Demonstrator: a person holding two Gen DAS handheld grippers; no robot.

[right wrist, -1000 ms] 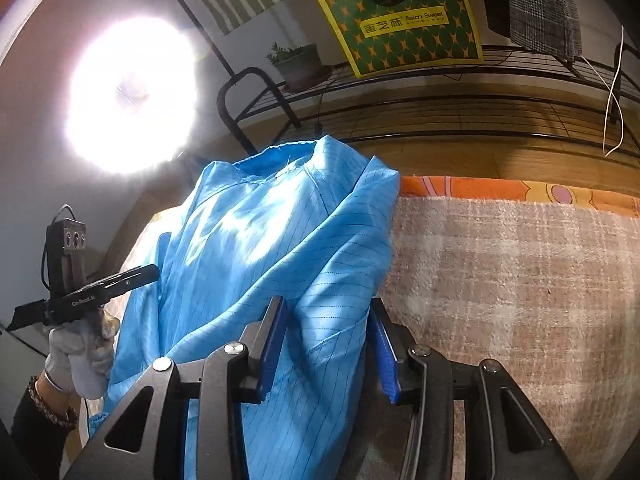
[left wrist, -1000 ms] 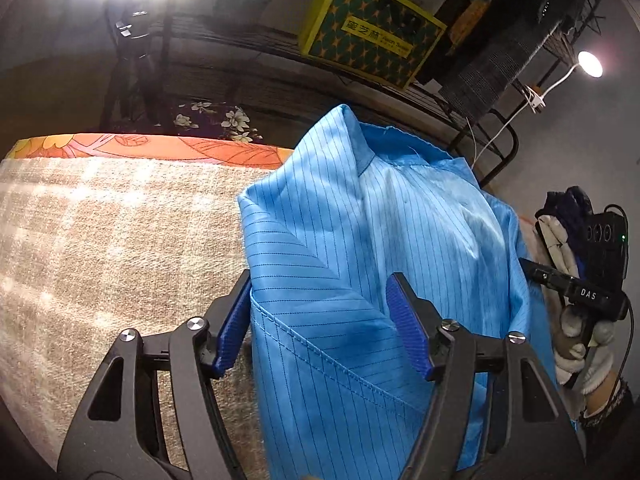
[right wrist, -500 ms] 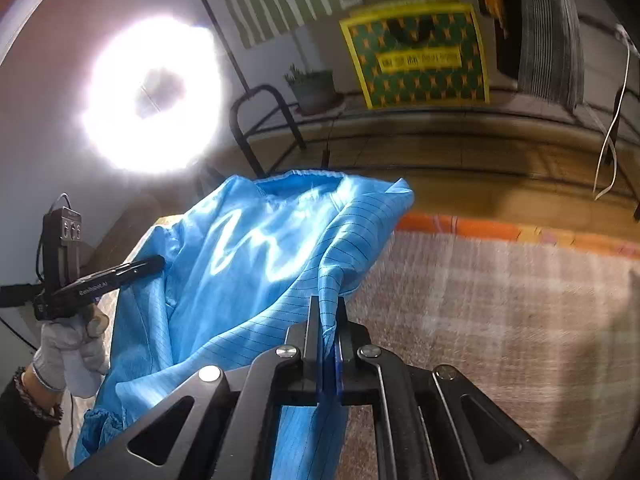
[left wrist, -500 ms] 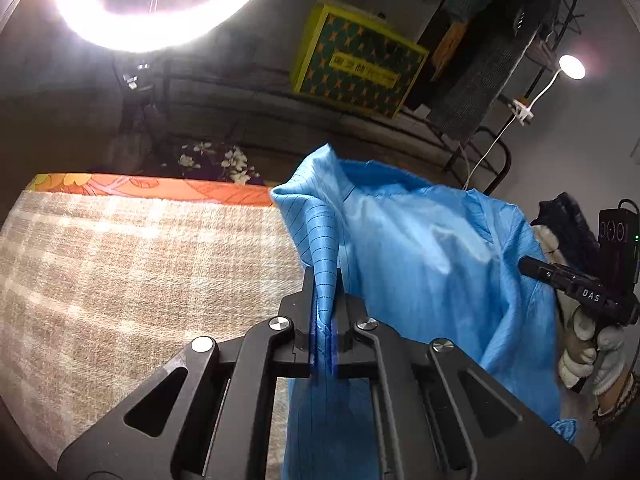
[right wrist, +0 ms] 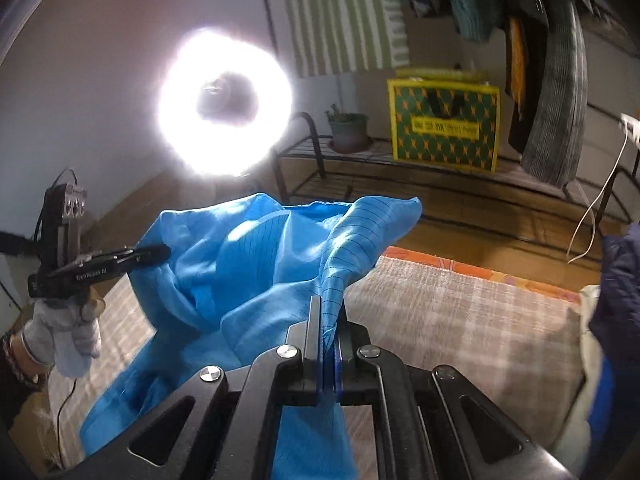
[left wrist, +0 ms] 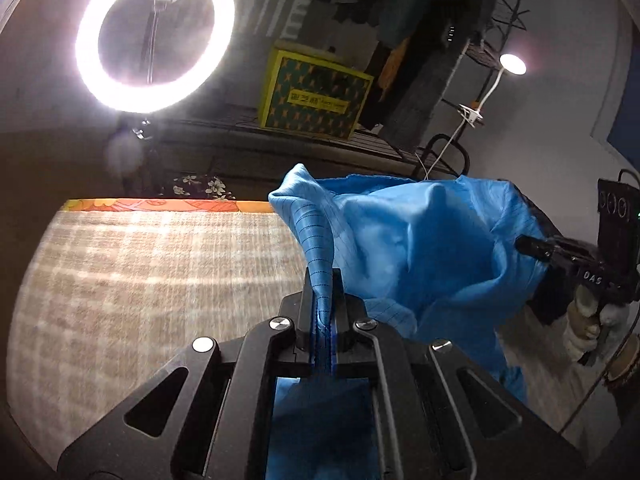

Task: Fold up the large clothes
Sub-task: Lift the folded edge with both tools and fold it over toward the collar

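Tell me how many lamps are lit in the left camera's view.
2: a ring light at upper left behind the bed, and a small round lamp clipped to the rack at upper right. Others may be hidden.

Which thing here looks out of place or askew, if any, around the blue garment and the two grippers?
Nothing looks damaged or spilled. The blue garment hangs bunched and creased between the left gripper and the right gripper, each shut on a fold of its edge above the checked blanket. It is untidy, as a half-lifted garment would be.
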